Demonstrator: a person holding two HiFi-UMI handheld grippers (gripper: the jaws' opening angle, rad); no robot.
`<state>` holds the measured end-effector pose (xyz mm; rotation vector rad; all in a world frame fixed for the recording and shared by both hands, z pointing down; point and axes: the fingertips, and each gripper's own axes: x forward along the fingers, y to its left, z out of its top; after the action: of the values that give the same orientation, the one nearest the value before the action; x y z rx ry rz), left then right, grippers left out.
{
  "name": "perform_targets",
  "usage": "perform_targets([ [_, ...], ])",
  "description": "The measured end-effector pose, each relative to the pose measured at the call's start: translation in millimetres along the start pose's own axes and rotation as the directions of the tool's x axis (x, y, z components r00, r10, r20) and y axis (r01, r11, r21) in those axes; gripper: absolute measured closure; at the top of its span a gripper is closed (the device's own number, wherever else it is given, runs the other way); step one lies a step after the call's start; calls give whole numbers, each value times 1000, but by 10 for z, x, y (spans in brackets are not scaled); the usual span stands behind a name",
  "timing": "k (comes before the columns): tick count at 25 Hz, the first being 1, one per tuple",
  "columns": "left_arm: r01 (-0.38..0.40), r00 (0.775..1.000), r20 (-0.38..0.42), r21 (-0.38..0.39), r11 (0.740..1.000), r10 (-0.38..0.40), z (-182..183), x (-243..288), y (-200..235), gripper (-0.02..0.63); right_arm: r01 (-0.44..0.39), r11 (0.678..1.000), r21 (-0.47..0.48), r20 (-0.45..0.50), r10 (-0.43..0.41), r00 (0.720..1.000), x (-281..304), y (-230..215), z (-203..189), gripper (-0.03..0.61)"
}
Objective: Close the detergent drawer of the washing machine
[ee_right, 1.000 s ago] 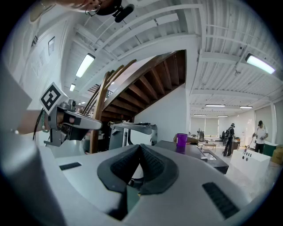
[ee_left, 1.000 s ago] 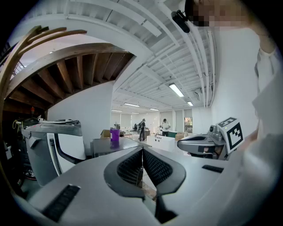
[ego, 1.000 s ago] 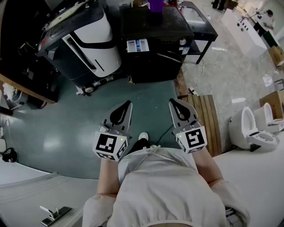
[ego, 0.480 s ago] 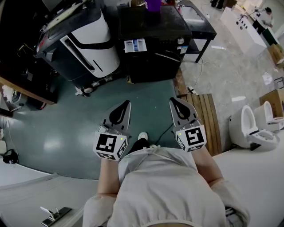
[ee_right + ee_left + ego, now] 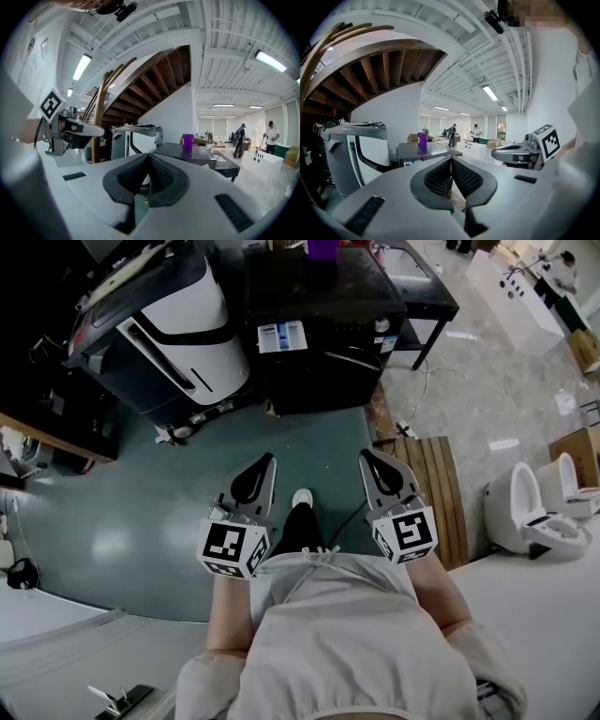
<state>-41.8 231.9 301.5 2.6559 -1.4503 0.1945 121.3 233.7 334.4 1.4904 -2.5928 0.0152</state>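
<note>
A black washing machine (image 5: 323, 352) stands ahead of me on the floor, with a purple cup (image 5: 324, 249) on its top. Its detergent drawer (image 5: 281, 336) is pulled out at the upper left of its front, showing white and blue compartments. My left gripper (image 5: 271, 459) and right gripper (image 5: 365, 456) are held side by side in front of my body, well short of the machine. Both are shut with nothing in them. The left gripper view has its jaws (image 5: 451, 159) closed, the cup (image 5: 422, 139) beyond them. In the right gripper view the jaws (image 5: 148, 157) meet too.
A large white and black appliance (image 5: 178, 324) stands left of the washer. A black table (image 5: 424, 287) is at its right. A wooden pallet (image 5: 436, 493) and toilets (image 5: 525, 517) lie to the right. My shoe (image 5: 302, 497) is on the green floor (image 5: 141, 512) between the grippers.
The washer and its neighbours have shifted slightly in the head view, and my foot has stepped forward between the grippers. Both grippers stay shut in the same pose.
</note>
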Motion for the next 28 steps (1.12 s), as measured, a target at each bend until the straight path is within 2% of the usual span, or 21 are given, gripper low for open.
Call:
perform_targets([
  [6, 1, 1000, 4, -10, 1000, -1, -18, 558, 527, 594, 16, 1000, -5, -16, -16, 1000, 716, -273, -71, 575],
  [18, 23, 999, -34, -19, 1000, -23, 173, 2070, 2106, 594, 48, 999, 2, -67, -48, 997, 2710, -954, 70, 574],
  [22, 42, 997, -61, -36, 998, -44, 99, 2427, 2356, 594, 59, 998, 4, -112, -58, 992, 3109, -1122, -28, 574],
  [28, 53, 992, -112, -106, 993, -65, -258, 2802, 2570, 594, 52, 998, 26, -181, -46, 982, 3511, -1309, -324, 574],
])
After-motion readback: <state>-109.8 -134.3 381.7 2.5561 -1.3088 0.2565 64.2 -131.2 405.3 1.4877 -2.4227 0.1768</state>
